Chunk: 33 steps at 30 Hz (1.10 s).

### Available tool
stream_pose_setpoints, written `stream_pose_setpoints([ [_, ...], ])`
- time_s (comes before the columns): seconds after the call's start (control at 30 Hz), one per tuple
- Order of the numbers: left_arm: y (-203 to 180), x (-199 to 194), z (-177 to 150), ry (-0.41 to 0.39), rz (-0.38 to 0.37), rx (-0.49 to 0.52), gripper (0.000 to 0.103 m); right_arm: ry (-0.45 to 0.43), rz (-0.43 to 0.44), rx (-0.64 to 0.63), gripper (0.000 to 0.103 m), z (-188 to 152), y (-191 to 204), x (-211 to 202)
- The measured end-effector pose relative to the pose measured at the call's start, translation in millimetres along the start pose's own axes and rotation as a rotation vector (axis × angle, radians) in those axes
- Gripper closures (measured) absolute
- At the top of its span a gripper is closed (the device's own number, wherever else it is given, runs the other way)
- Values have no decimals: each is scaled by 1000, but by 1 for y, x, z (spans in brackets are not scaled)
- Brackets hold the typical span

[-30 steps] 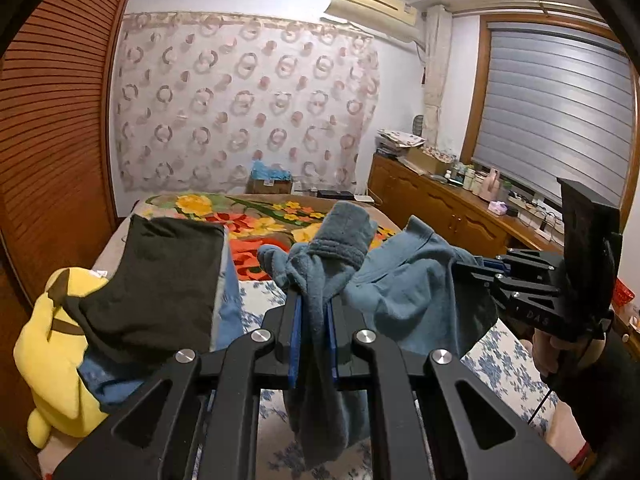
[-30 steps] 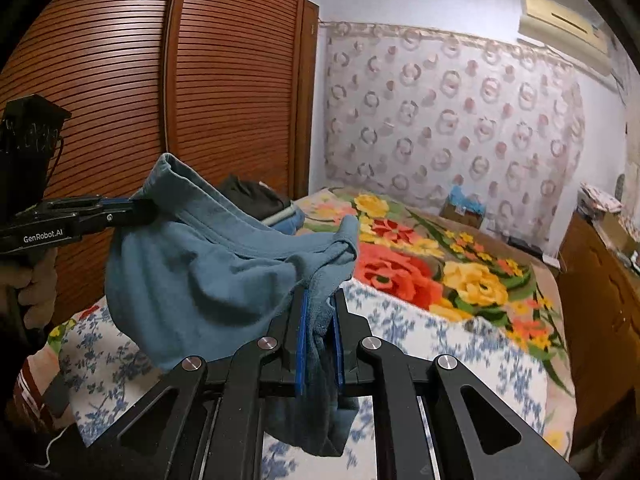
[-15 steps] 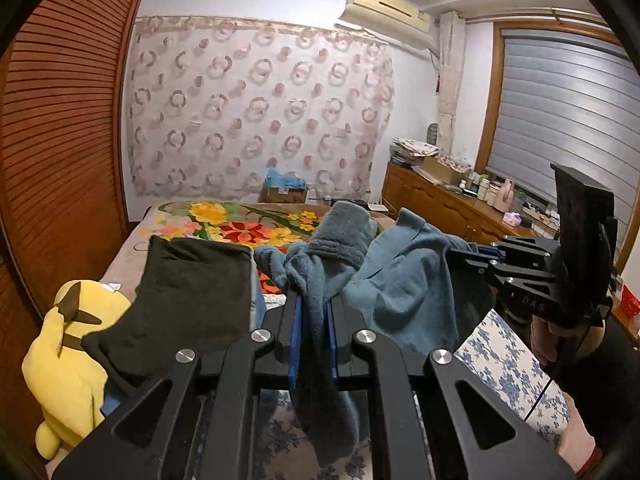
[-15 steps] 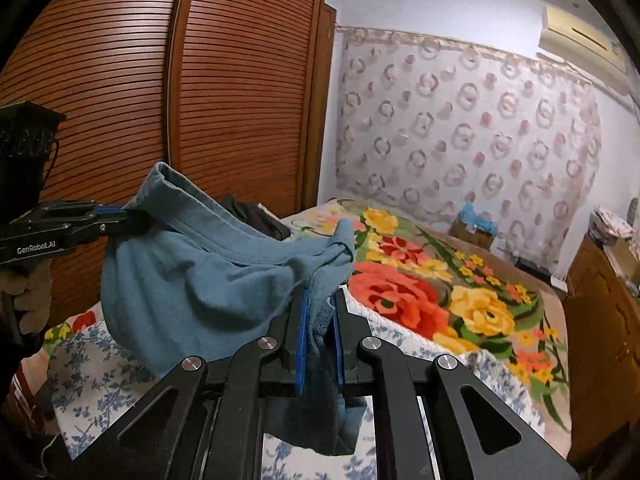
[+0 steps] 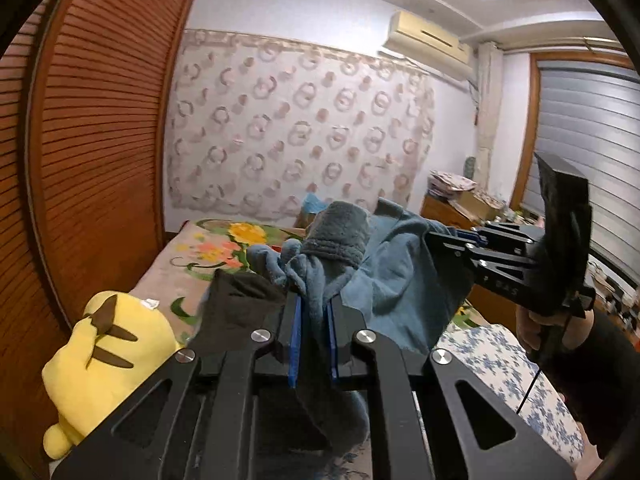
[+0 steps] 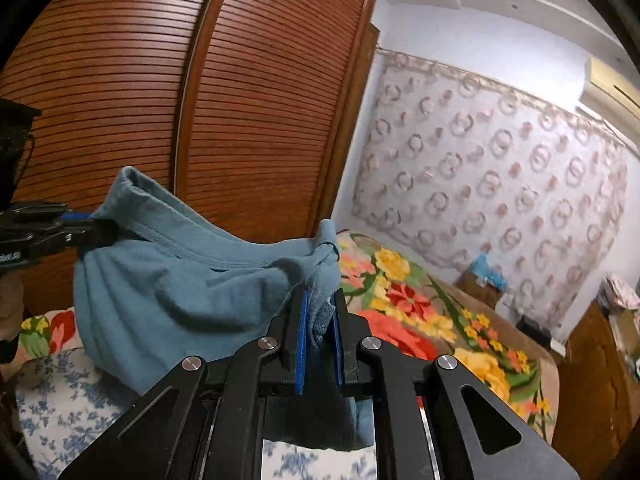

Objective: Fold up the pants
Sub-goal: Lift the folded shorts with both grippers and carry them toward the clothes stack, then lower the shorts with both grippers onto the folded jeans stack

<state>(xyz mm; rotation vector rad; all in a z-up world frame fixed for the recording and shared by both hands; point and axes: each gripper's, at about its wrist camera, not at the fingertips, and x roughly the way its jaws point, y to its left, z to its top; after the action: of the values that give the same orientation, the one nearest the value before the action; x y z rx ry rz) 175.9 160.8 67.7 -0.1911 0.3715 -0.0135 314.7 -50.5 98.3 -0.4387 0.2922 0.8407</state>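
The blue-grey pants point(image 6: 180, 280) hang in the air above the bed, stretched between both grippers. My left gripper point(image 5: 313, 304) is shut on one bunched edge of the pants point(image 5: 400, 276), cloth pinched between its blue pads. In the right wrist view my right gripper point(image 6: 319, 300) is shut on the other edge, cloth hanging down behind its fingers. Each gripper shows in the other's view: the right gripper point(image 5: 436, 238) at right with a hand point(image 5: 536, 328) on its grip, the left gripper point(image 6: 96, 226) at far left. The cloth sags between them.
Below lies a bed with a blue-flowered sheet point(image 5: 500, 364) and a bright floral blanket point(image 6: 420, 320). A yellow plush toy point(image 5: 104, 360) and dark folded clothes point(image 5: 236, 316) sit at the bed's left. A slatted wooden wardrobe point(image 6: 260, 120) stands on the left, a wooden dresser point(image 6: 596, 380) on the right.
Both grippers carried the pants sideways and slightly up. The plush toy and dark clothes shifted toward the left gripper's fingers. Both grips are unchanged.
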Motion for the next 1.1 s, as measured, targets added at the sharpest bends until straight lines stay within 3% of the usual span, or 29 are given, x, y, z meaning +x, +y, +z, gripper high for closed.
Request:
stream_pose_setpoints([
  [0.37, 39, -4, -36, -39, 117, -129, 91, 25, 73, -82, 92, 13, 13, 85],
  [0.73, 52, 4, -54, -7, 185, -184, 91, 39, 126, -114, 92, 17, 16, 112],
  [0.83, 54, 2, -56, -2, 185, -200, 87, 42, 134, -121, 92, 18, 16, 116],
  [0.93, 54, 2, -58, 4, 196, -195, 75, 63, 149, -94, 92, 17, 10, 119],
  [1.03, 53, 6, -60, 24, 212, -171, 72, 85, 151, -52, 76, 20, 2, 125],
  [1.1, 54, 8, -62, 39, 214, -172, 70, 88, 163, -22, 72, 20, -4, 122],
])
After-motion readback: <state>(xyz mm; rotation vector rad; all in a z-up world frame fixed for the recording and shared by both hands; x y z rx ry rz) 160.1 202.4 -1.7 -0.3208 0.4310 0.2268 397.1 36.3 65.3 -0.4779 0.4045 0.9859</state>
